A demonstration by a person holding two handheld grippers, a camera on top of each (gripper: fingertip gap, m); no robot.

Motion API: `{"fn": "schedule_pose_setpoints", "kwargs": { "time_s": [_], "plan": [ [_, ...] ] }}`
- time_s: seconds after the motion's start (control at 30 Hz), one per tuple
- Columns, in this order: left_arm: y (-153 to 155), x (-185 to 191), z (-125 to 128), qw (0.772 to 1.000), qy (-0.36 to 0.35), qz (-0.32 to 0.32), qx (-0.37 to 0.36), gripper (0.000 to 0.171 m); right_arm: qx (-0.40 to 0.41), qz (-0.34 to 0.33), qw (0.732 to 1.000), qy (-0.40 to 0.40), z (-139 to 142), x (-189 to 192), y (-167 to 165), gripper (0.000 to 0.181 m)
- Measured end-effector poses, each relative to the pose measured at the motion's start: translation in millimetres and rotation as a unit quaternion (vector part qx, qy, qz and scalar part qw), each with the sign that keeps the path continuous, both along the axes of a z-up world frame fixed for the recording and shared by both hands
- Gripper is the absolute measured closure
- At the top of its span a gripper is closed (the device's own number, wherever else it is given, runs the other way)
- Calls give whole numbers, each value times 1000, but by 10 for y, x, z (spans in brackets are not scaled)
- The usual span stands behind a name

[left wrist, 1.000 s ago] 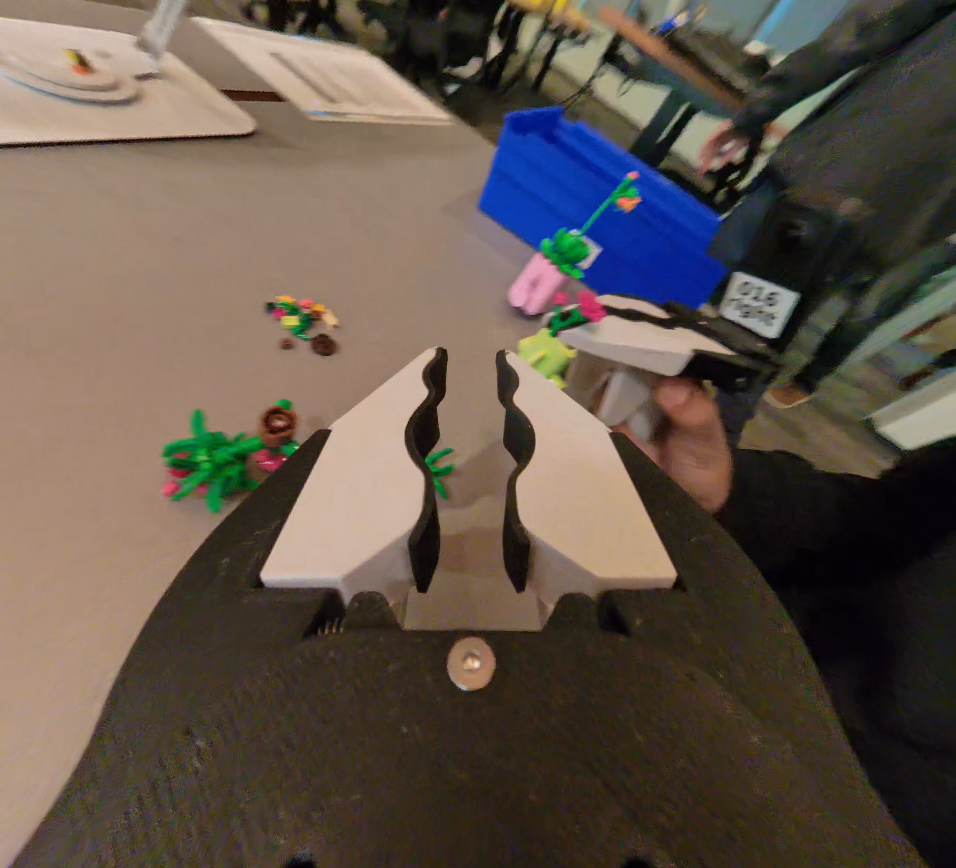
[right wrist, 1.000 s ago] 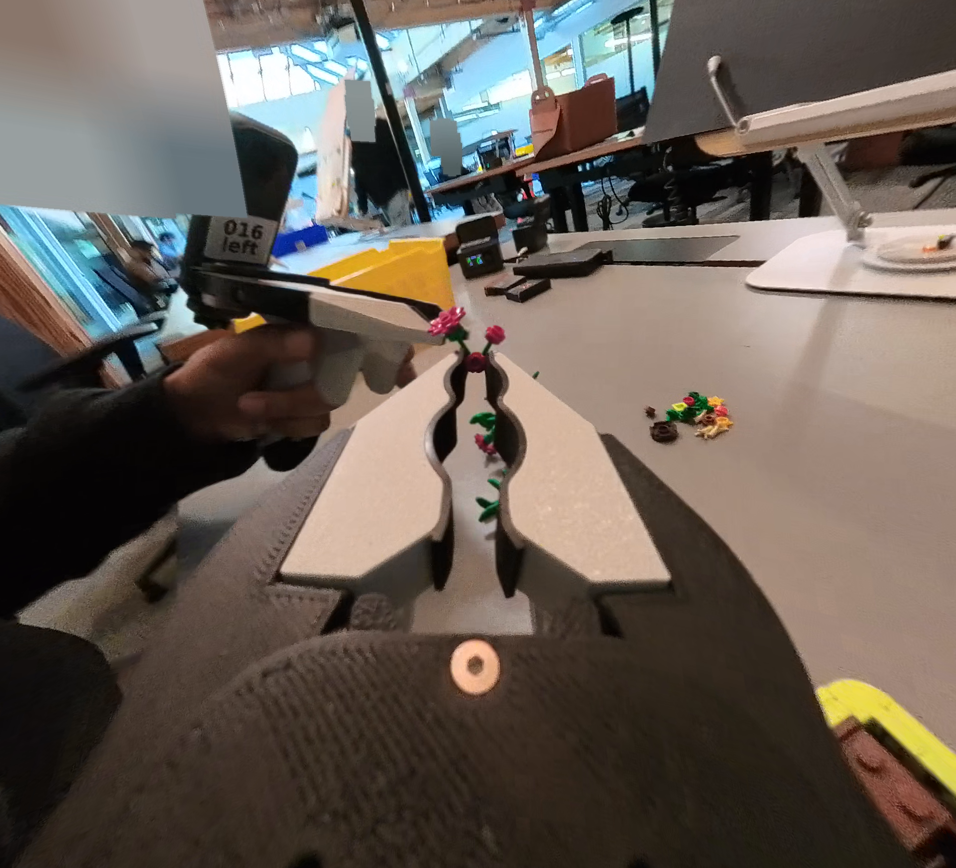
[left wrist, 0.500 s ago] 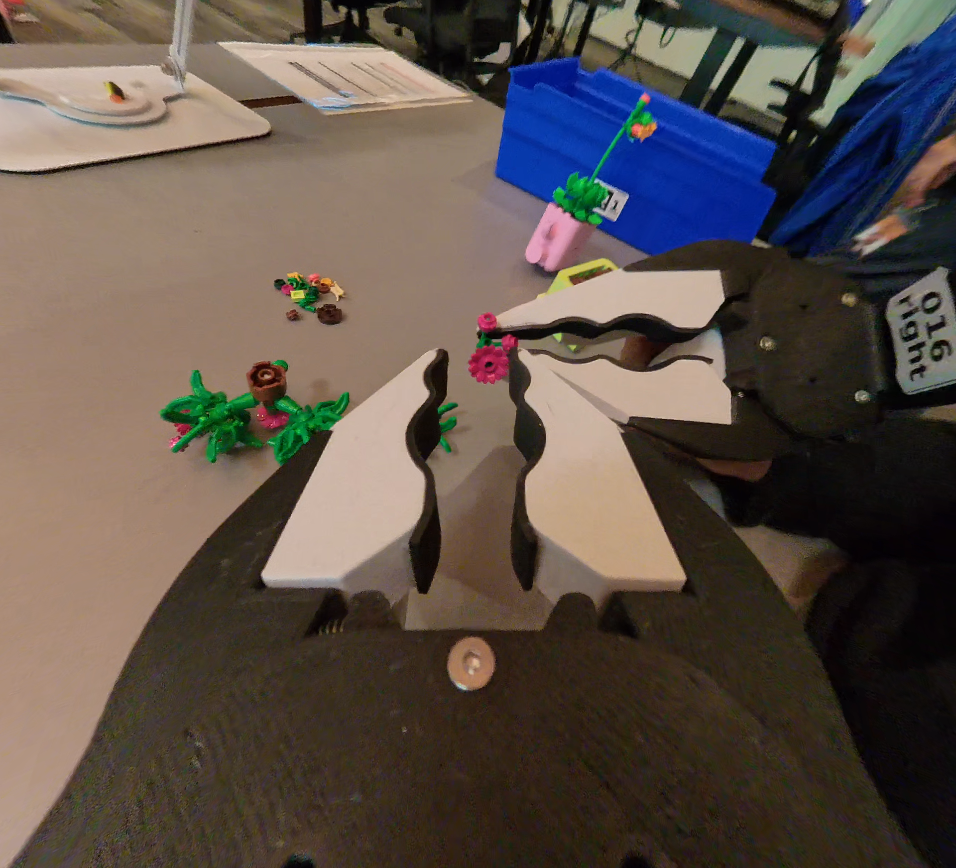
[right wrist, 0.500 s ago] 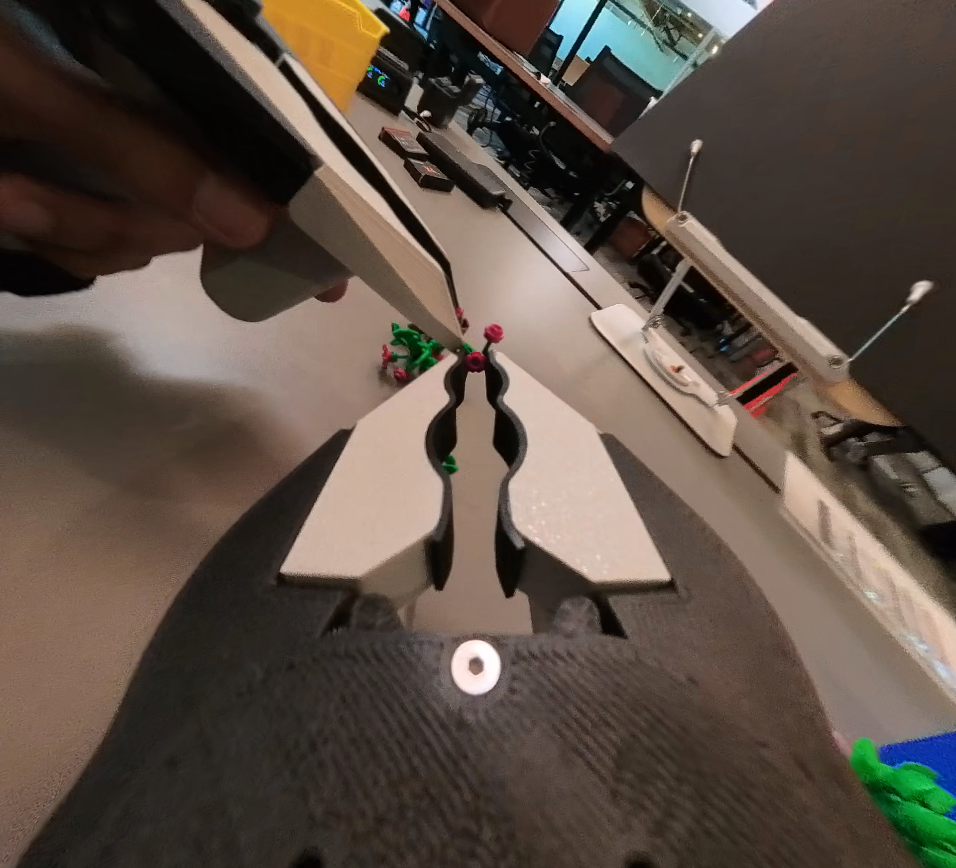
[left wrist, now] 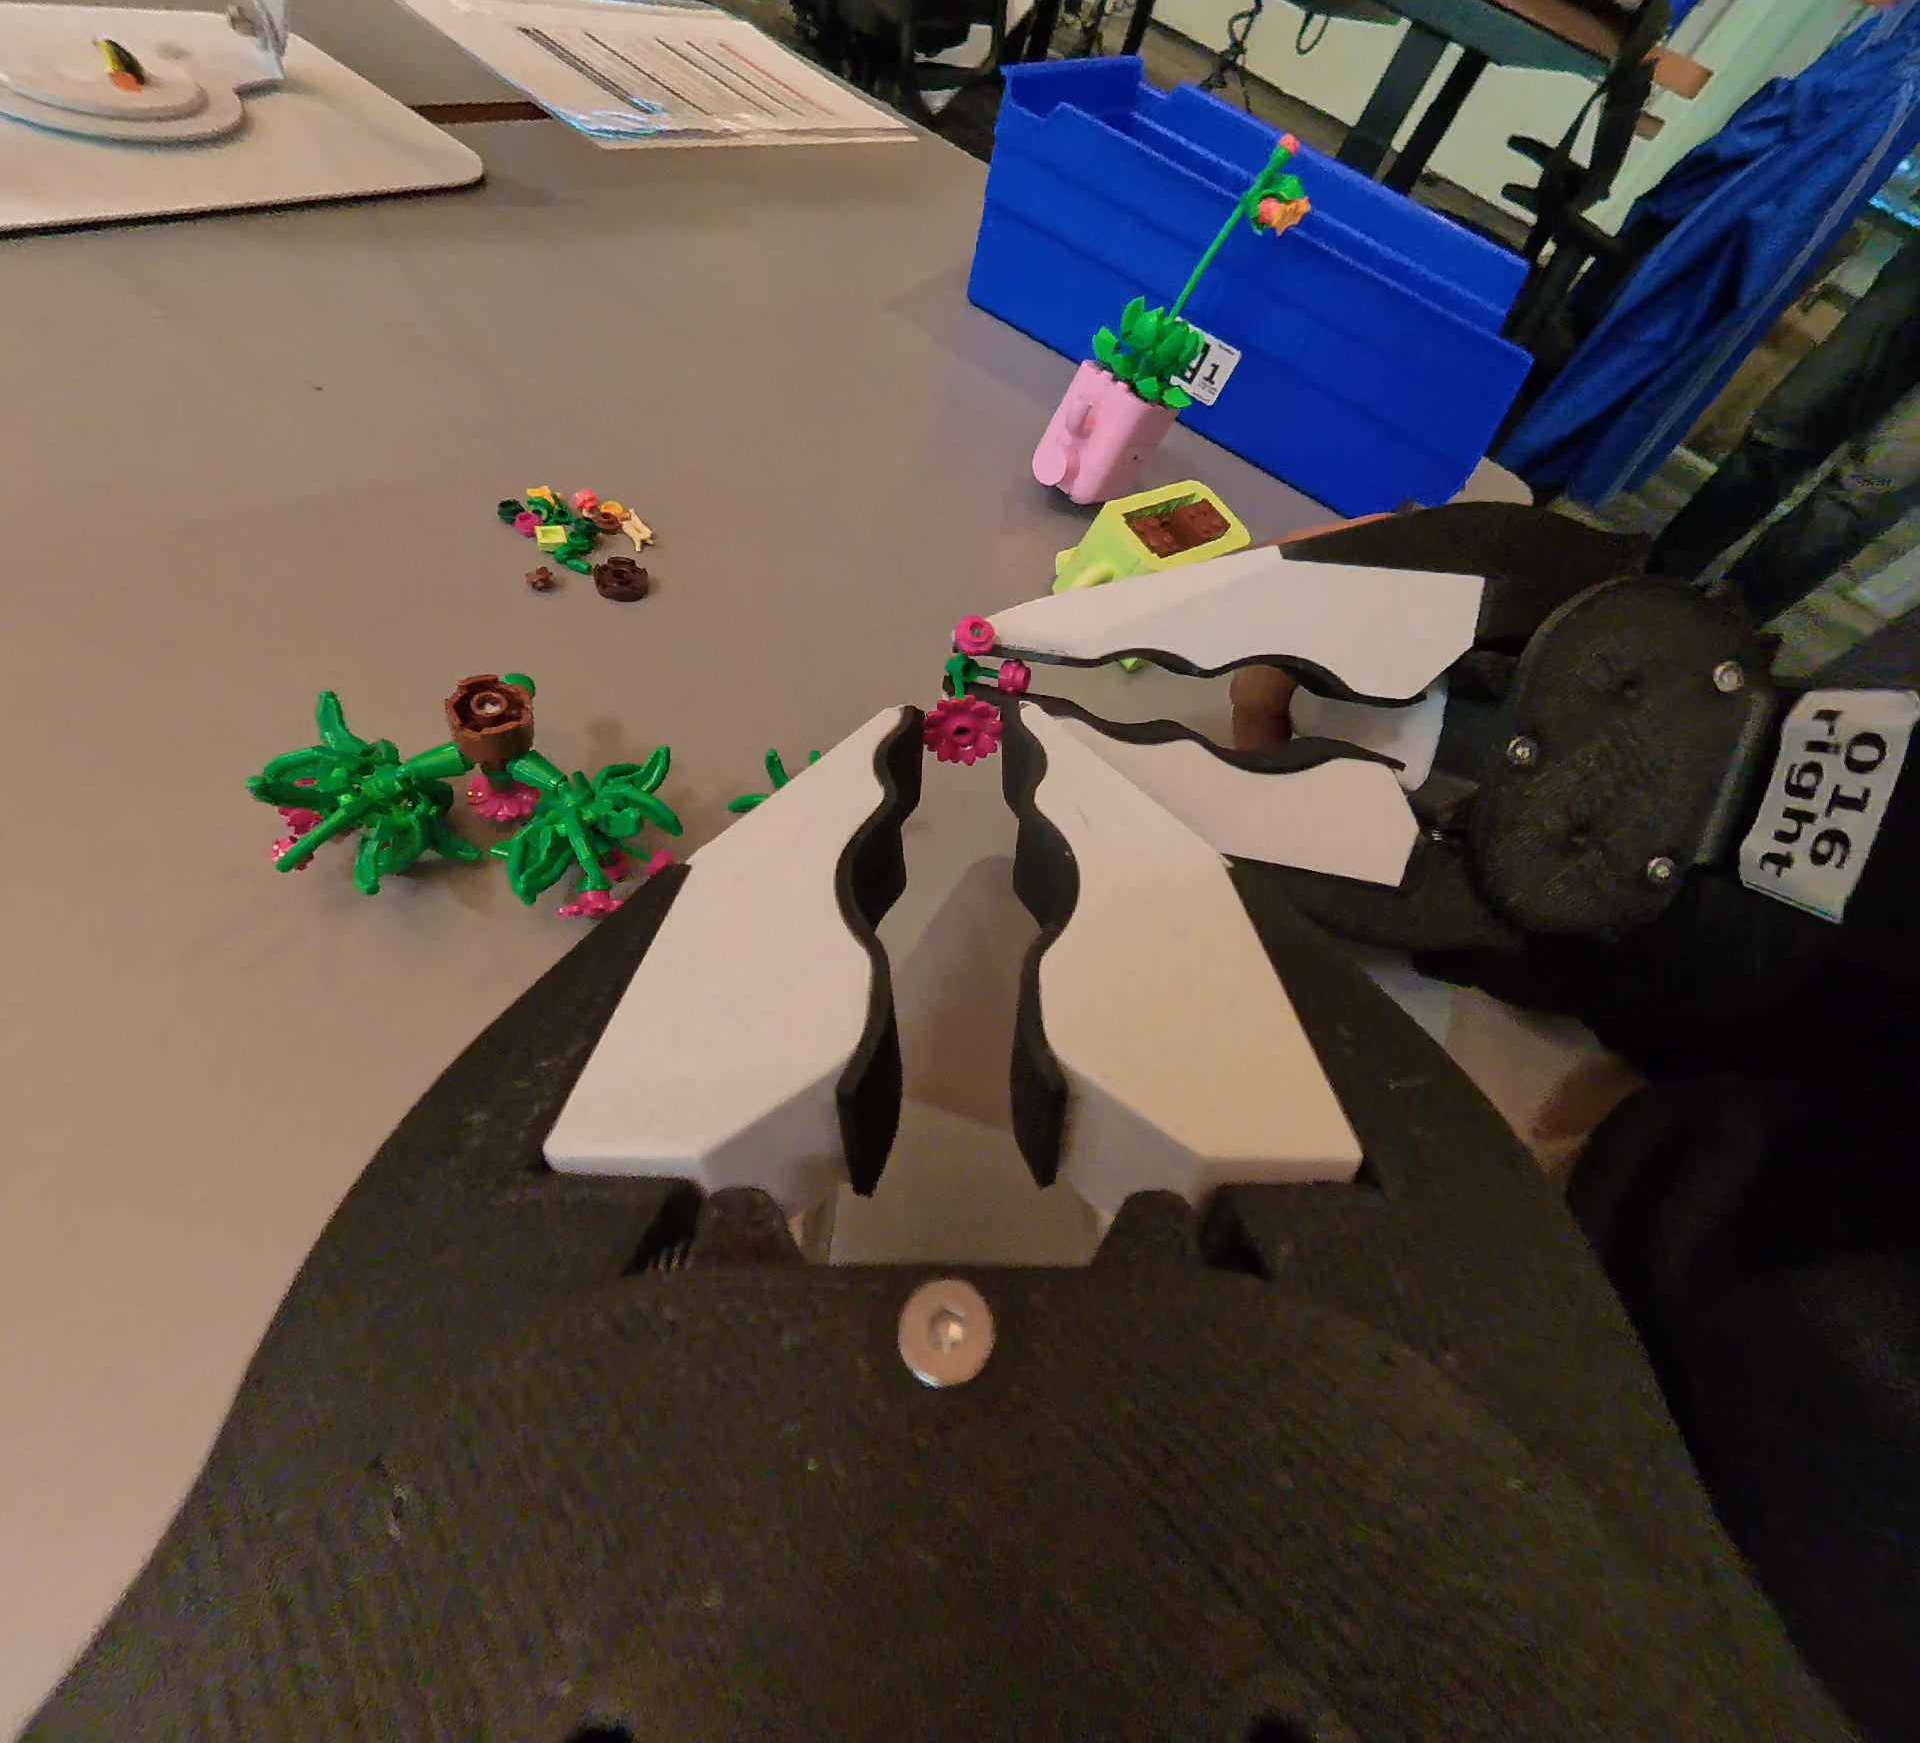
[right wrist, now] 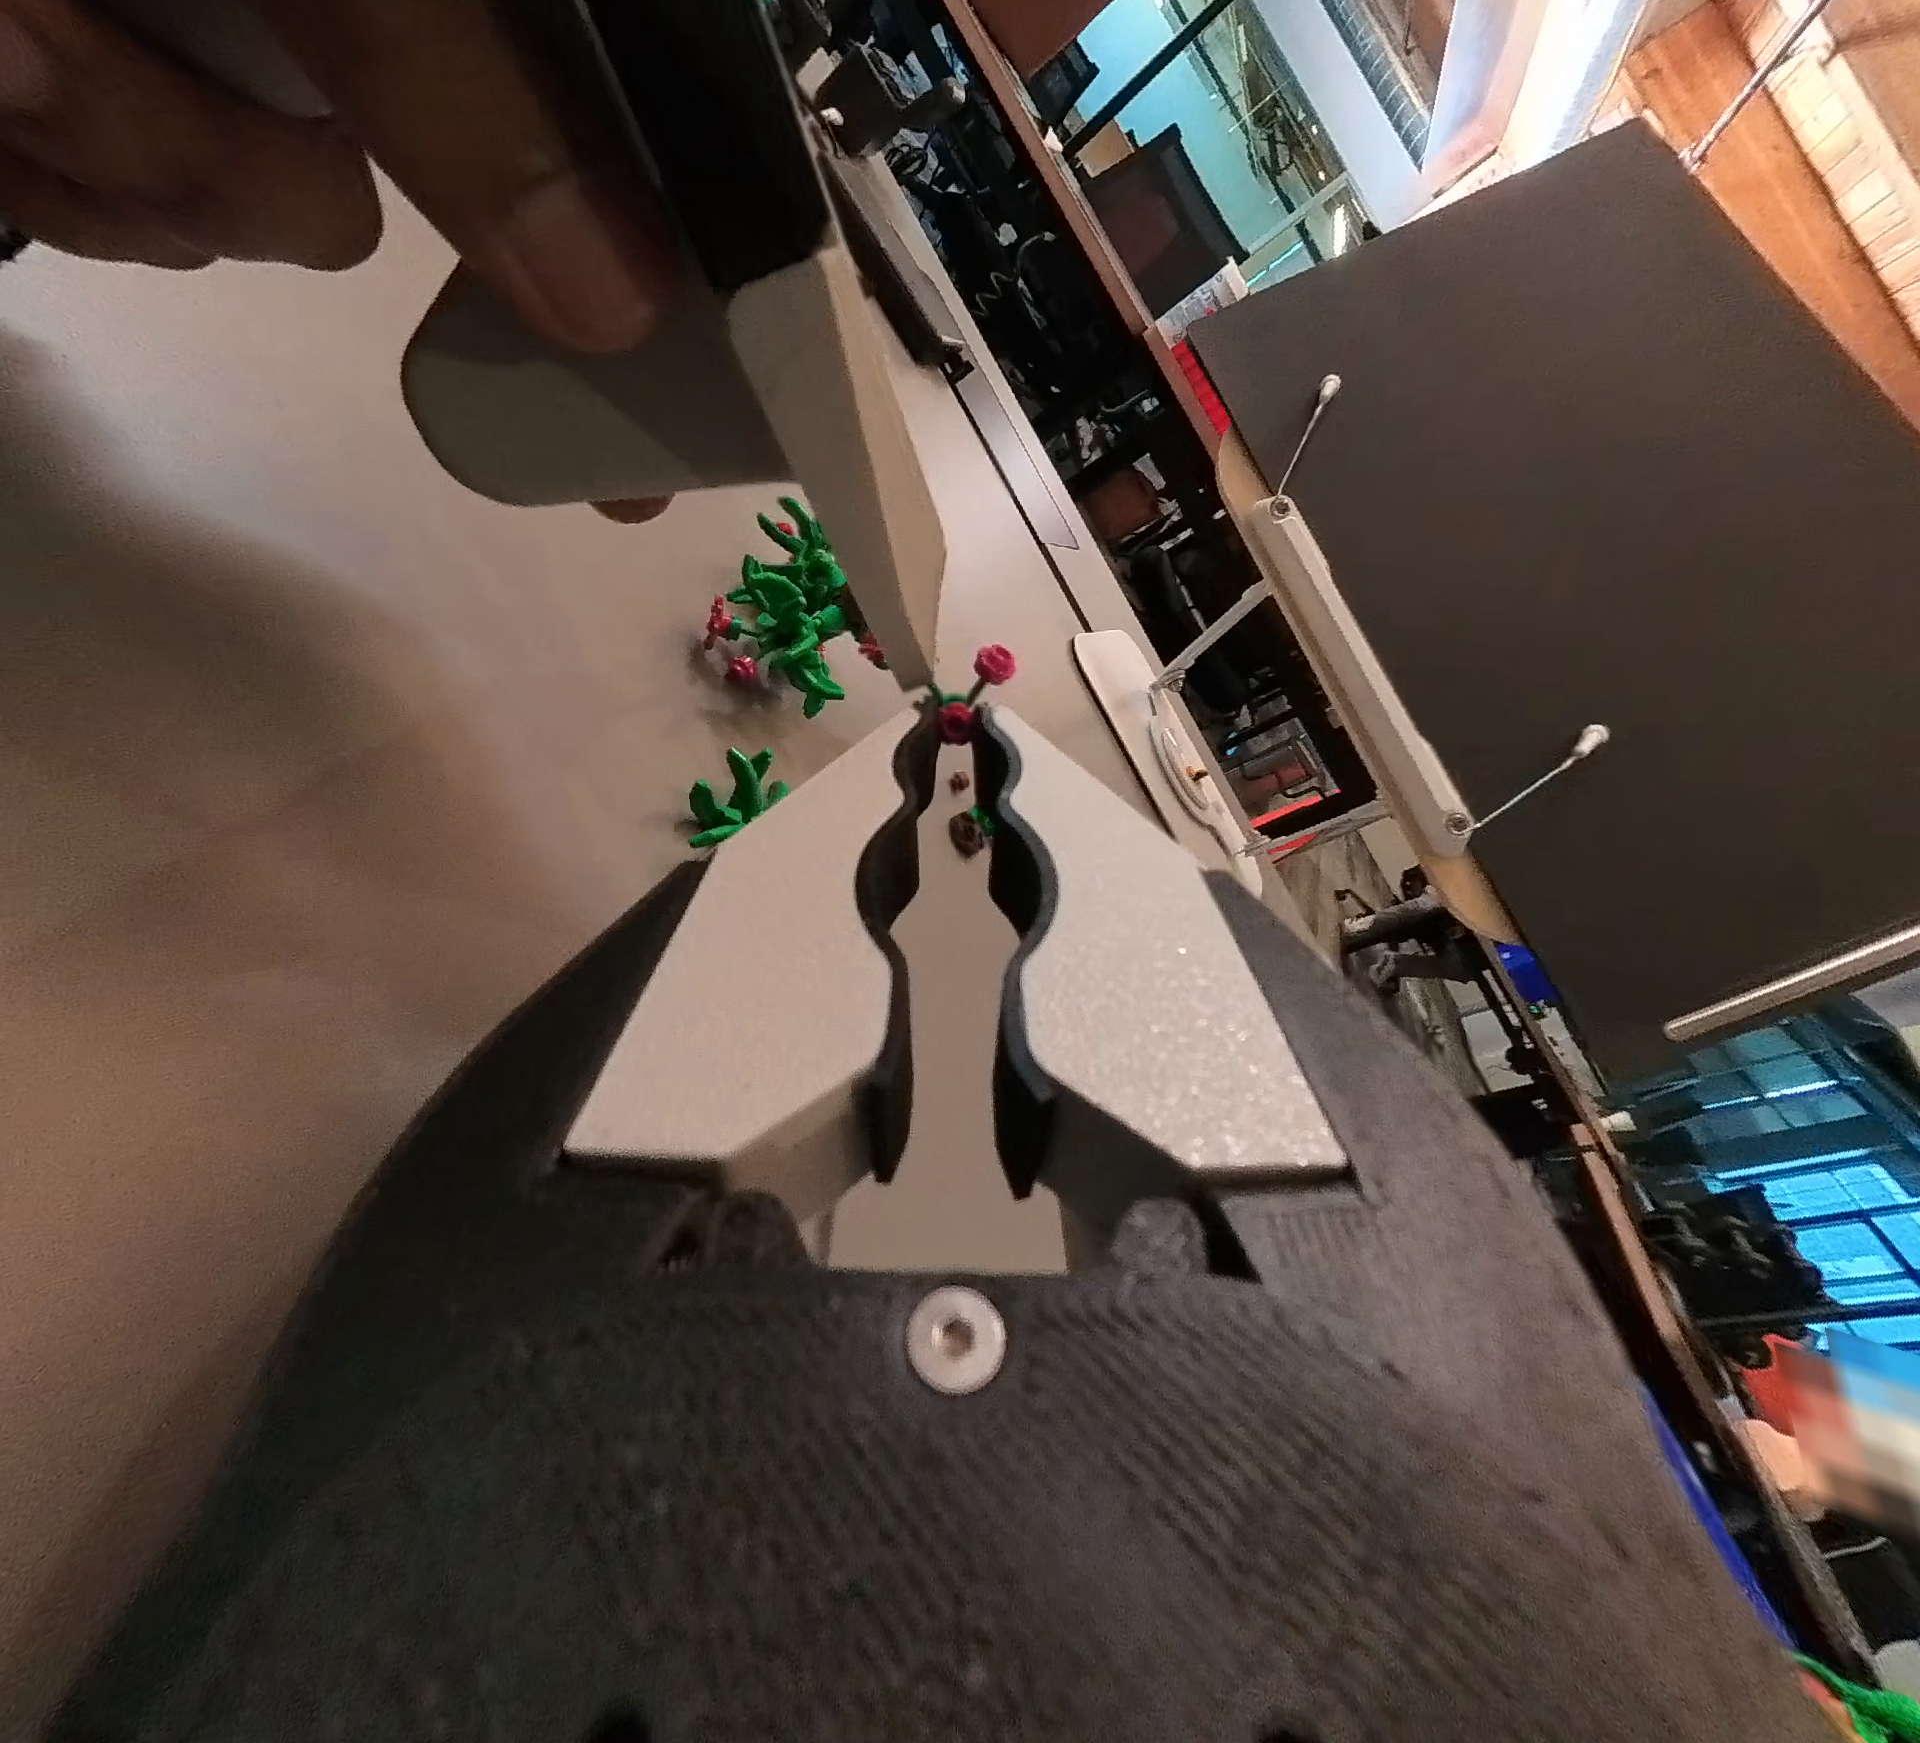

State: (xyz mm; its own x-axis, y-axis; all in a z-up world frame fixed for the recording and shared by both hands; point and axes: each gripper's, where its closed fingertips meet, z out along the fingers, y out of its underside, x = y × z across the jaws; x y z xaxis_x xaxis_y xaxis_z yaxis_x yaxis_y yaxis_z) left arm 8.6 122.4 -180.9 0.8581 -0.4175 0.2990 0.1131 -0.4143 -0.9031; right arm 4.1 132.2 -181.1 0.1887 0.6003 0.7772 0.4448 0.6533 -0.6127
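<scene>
On the grey counter (left wrist: 312, 405) lie leafy green clusters (left wrist: 447, 800); the left tool (left wrist: 961, 727) stands narrowly parted around a pink blossom, whose thin, light, likely fragile flower sprig (left wrist: 977, 675) the right tool (left wrist: 987, 654) pinches by its stem.

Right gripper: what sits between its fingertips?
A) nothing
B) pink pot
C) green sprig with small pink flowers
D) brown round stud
C: in the left wrist view the right gripper pinches the flower sprig at its tips; the pink pot stands apart by the blue bin.
</scene>
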Motion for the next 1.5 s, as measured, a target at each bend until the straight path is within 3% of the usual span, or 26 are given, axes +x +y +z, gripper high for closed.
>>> {"fn": "schedule_pose_setpoints", "kwargs": {
  "time_s": [0.37, 0.53, 0.7, 0.77, 0.87, 1.1, 1.33, 1.5],
  "plan": [
    [-48, 4, -1, 1000, -8, -11, -1, 162, -60, -5, 998, 1, -39, -3, 17, 176],
    [-34, 33, -24, 997, 75, 6, 21, 162, -116, -15, 993, 2, -84, 8, 59, 176],
    [-35, 88, -68, 978, 201, 13, 54, 162, -149, -46, 988, -12, -185, 31, 162, 176],
    [-54, 102, -41, 980, 189, 16, 59, 162, -170, -52, 984, -22, -265, 60, 257, 176],
    [-49, -8, -14, 983, 171, 30, 59, 163, -215, -22, 976, 17, -158, 53, 192, 176],
    [-65, -125, 49, 987, 131, 30, 83, 162, -191, -15, 981, 21, -146, 37, 171, 176],
    [-216, 32, 365, 972, 95, -12, 216, 162, -199, -7, 980, 16, -173, 40, 161, 176],
    [-242, 37, 445, 972, 59, -15, 226, 162, -218, -1, 975, 38, -122, 62, 181, 176]
  ]
}}
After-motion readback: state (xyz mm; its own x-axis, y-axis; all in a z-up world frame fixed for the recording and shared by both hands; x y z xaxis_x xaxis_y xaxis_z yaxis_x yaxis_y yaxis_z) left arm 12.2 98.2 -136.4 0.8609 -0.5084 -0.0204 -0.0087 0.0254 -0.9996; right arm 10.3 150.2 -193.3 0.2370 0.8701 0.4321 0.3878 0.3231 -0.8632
